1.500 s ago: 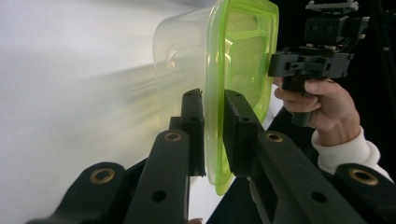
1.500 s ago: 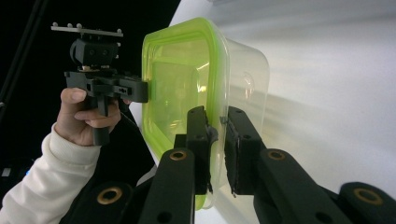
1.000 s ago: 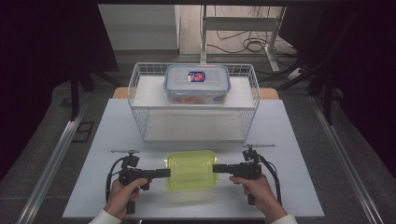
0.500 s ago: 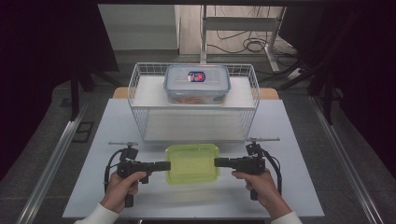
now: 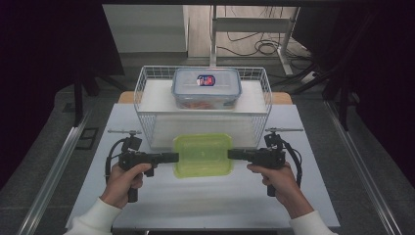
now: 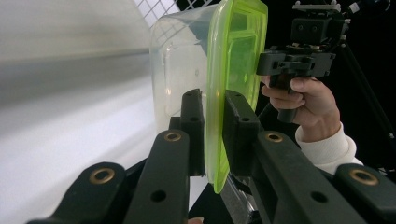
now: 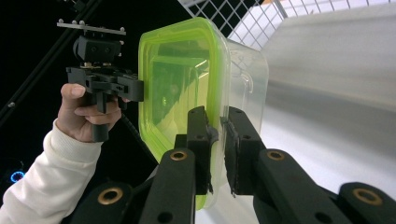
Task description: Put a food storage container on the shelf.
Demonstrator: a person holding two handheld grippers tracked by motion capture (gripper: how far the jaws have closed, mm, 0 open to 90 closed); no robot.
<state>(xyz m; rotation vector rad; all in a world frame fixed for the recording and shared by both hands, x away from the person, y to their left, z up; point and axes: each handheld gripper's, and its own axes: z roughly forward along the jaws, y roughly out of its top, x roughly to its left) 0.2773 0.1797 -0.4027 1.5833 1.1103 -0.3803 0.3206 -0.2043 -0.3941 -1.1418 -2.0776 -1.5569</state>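
left tongs clamped on green-lidded box rim, lower centre | right tongs clamped on opposite rim | gripper views show pads pinching lid edge over clear tub | high view: box above white bench, wire basket behind, blue-lidded container inside

Lidded box btwn both grippers, wire basket behind w/ container inside

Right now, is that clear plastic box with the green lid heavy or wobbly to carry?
The clear plastic box with the green lid probably is light: it looks empty. It seems stiff, keeping its shape between the left hand-held gripper and right hand-held gripper. The smooth rim might slip.
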